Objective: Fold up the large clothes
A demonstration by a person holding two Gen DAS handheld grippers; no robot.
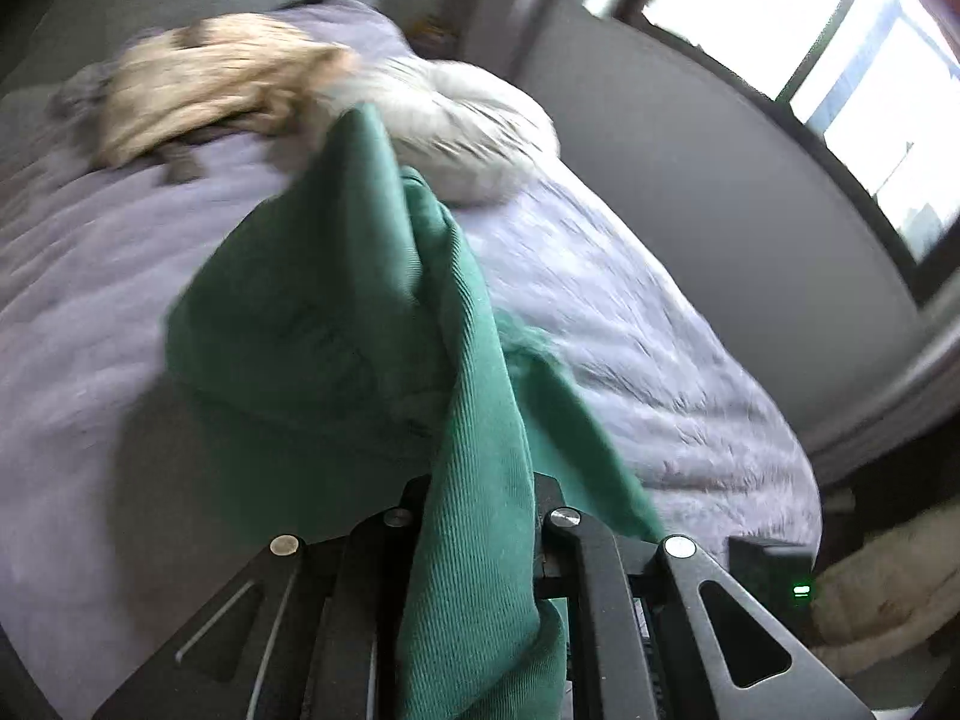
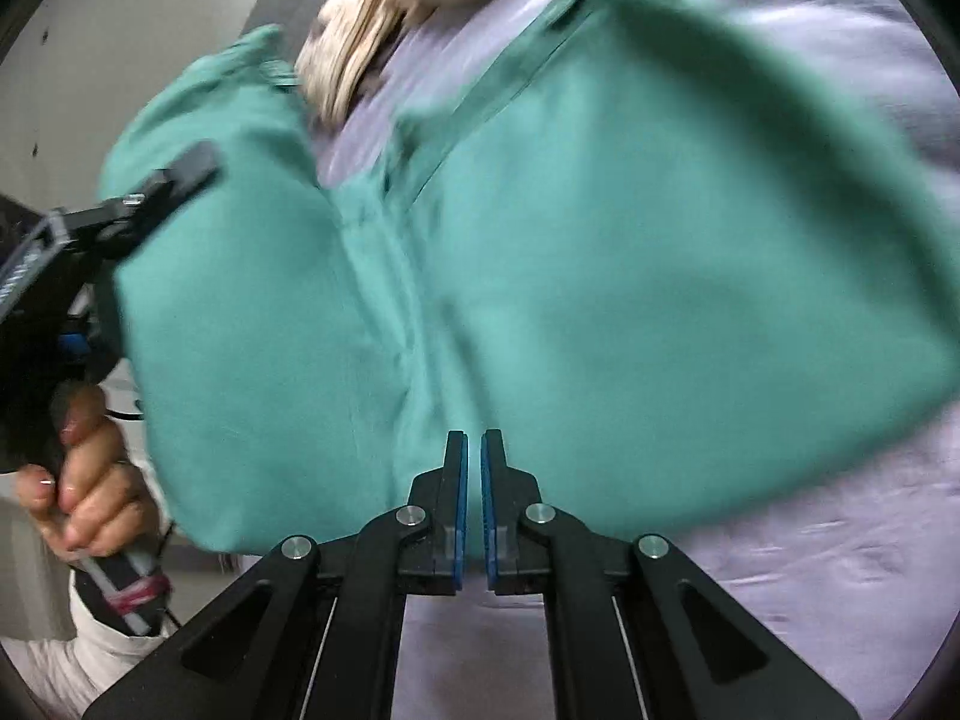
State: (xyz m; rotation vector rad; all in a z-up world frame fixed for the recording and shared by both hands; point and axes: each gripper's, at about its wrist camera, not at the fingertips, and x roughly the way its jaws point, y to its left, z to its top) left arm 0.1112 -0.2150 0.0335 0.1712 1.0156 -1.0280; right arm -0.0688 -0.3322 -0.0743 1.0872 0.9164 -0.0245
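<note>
1. Bed (image 1: 120, 276) with a pale lavender cover fills most of both views; grey wall and a bright window (image 1: 810, 42) behind it in the left wrist view.
2. Green garment (image 2: 600, 276) — large, spread over the middle of the bed, one part lifted off the cover on the left of the right wrist view. Motion blur, so seams are hard to read.
3. Fluffy white and tan bedding or clothes (image 1: 240, 78) piled at the far end of the bed, beyond the garment.
4. Left claw (image 1: 480, 516) — clamped on a ribbed fold of the green garment; cloth runs up between its fingers and hides the pads. In the right wrist view a hand (image 2: 84, 480) grips its handle at the left edge.
5. Right claw (image 2: 474, 456) — jaws nearly together, only a thin slit between the blue pads (image 2: 461, 498); nothing visible in that slit, tips over the garment's near edge.
</note>
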